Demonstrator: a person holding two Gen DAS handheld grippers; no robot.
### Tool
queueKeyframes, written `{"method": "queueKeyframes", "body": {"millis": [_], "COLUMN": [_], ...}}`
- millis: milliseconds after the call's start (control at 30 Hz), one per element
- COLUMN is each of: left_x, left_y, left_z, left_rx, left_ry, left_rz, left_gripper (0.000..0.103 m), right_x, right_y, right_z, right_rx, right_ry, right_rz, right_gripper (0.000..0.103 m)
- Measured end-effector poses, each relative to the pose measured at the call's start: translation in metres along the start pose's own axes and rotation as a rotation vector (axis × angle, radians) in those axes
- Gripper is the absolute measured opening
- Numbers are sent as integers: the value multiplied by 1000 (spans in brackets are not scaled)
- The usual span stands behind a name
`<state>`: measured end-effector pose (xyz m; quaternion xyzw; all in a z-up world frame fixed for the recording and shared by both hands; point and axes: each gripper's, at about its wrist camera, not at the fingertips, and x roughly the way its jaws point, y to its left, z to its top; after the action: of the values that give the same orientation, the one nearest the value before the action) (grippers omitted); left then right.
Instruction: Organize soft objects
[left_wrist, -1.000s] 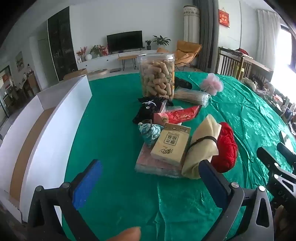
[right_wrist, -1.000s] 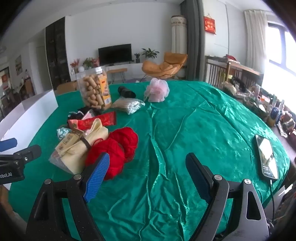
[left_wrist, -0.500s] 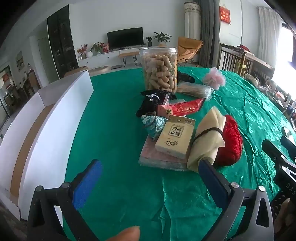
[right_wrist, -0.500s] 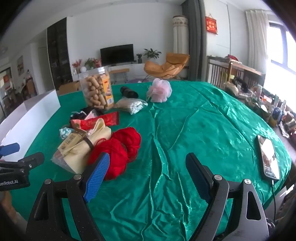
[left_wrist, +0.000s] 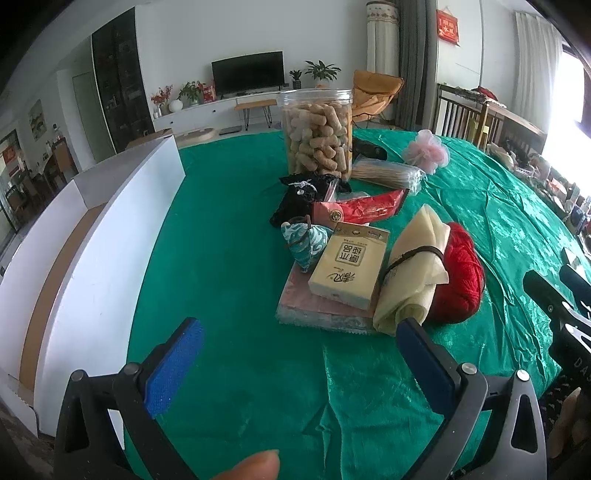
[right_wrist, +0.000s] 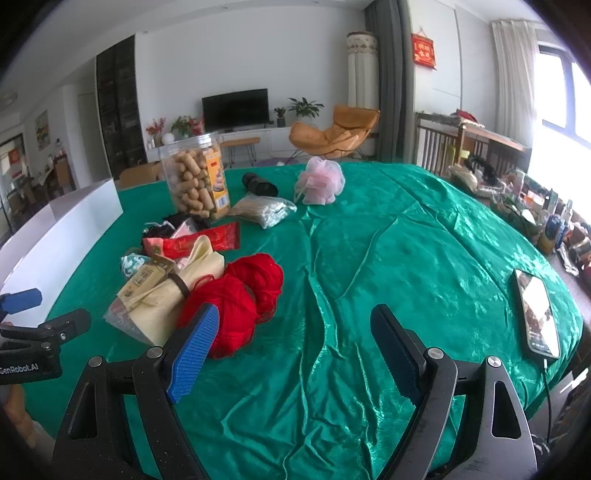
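Observation:
A pile of goods lies on the green tablecloth: red yarn, a rolled cream cloth bound by a dark band, a tissue pack, a teal patterned pouch, black fabric, a red packet and a pink mesh puff. My left gripper is open, short of the pile, nothing between its fingers. My right gripper is open over bare cloth, its left finger just in front of the yarn.
A white open box runs along the table's left side. A clear jar of snacks stands behind the pile, with a noodle bundle and a black cylinder. A phone lies at the right edge.
Both grippers have edged forward toward the pile, which looks slightly larger and nearer. Both stayed open; nothing on the table has moved.

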<state>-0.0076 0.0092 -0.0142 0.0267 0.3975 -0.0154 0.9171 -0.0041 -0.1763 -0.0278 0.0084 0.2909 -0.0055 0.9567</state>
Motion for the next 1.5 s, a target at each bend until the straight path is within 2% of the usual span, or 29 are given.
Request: {"method": "queueKeyframes", "body": {"millis": [1500], "left_x": [11], "left_y": [9], "left_z": [-8], "left_rx": [3], "left_ry": [29], "left_rz": [-16], "left_gripper": [103], "right_x": [4], "right_y": [-4], "right_z": [-4], "right_rx": [27], "right_ry": [27], "right_rz": [19], "right_gripper": [86]}}
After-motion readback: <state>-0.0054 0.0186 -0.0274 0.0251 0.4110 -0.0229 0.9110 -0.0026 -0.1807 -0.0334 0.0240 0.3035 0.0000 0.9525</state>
